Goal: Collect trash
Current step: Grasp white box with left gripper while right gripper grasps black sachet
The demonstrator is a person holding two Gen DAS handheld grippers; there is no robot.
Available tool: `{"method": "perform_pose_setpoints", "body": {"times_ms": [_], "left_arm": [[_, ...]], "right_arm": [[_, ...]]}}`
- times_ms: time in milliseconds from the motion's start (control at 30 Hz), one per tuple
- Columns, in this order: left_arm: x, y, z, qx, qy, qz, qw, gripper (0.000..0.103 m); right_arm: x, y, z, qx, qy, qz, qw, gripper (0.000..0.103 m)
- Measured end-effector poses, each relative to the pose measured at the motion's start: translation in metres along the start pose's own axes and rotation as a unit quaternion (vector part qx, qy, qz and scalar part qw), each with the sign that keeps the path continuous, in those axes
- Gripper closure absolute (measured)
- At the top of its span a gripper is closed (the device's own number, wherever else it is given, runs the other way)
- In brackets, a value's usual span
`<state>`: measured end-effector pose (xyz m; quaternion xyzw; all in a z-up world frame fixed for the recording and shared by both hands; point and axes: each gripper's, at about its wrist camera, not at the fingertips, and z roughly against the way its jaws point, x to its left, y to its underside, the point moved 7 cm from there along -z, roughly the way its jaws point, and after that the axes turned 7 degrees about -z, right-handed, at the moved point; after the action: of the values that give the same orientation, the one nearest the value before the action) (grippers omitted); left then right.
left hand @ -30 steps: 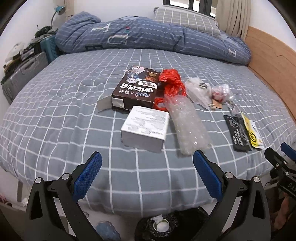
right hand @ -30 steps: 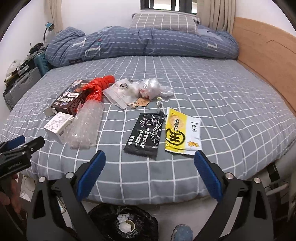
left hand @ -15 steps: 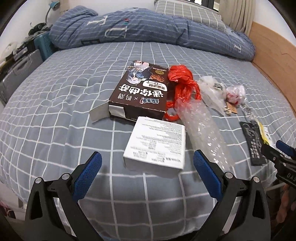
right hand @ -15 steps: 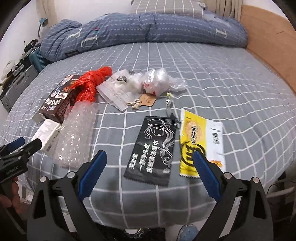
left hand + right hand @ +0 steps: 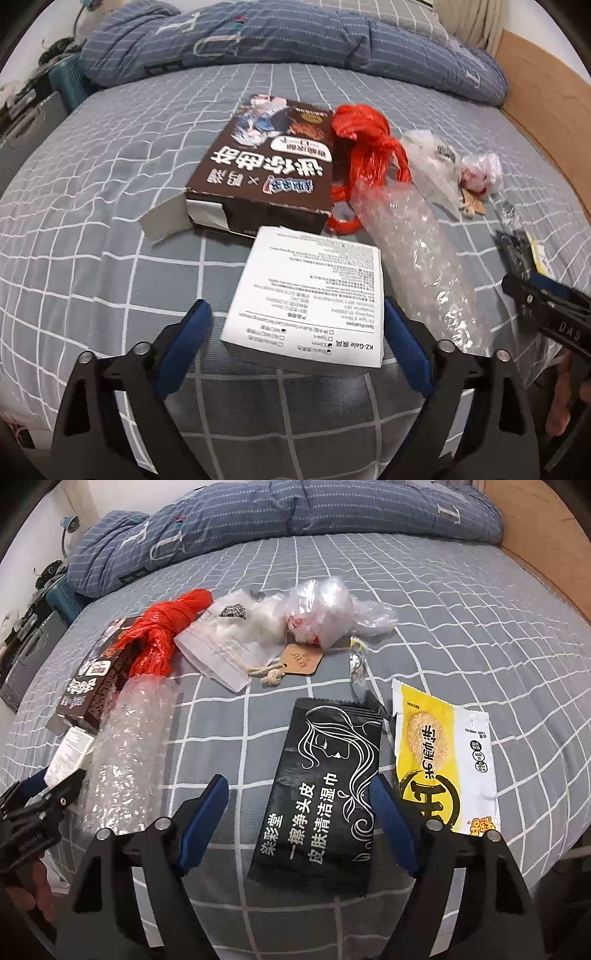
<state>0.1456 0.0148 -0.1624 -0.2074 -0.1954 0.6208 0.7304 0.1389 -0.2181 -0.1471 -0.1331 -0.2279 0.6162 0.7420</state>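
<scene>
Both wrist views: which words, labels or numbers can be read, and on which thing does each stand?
"K2-Gale", "Specifications": white box; its other print is too small.
"柒彩堂", "一擦净头皮", "皮肤清洁湿巾": black sachet.
"迷你曲奇": brown box, upside down.
Yellow packet: characters cannot be read surely.
Paper tag: blurred.

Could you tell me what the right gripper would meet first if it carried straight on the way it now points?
Most likely the black wet-wipe packet: it lies between the right gripper's open jaws, though depth is hard to judge.

Matt white cardboard box (image 5: 310, 299); glossy brown printed carton (image 5: 264, 166); clear bubble-wrap plastic roll (image 5: 413, 262); glossy black foil sachet (image 5: 325, 790); woven grey checked bedsheet (image 5: 92, 206).
</scene>
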Motion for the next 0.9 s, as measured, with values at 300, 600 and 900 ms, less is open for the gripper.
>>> {"method": "perform_pose_setpoints", "body": {"times_ms": [300,600,900], "left_arm": [[-0.007,0.001,-0.005,0.004,0.004,-0.006,1.0000,0.030],[-0.006,0.000,-0.005,0.001,0.003,0.000,1.0000,0.030],[-0.005,-0.002,-0.004,-0.005,0.005,0.002,1.0000,0.030]], "right_arm": [[-0.004,-0.003,-0.009,0.008,0.002,-0.012,1.000,0.050],[0.002,-0.004,-0.003,0.001,0.013,0.016,1.000,0.065],[0.004,-0.006,-0.010,0.005,0.017,0.015,1.000,0.064]]}}
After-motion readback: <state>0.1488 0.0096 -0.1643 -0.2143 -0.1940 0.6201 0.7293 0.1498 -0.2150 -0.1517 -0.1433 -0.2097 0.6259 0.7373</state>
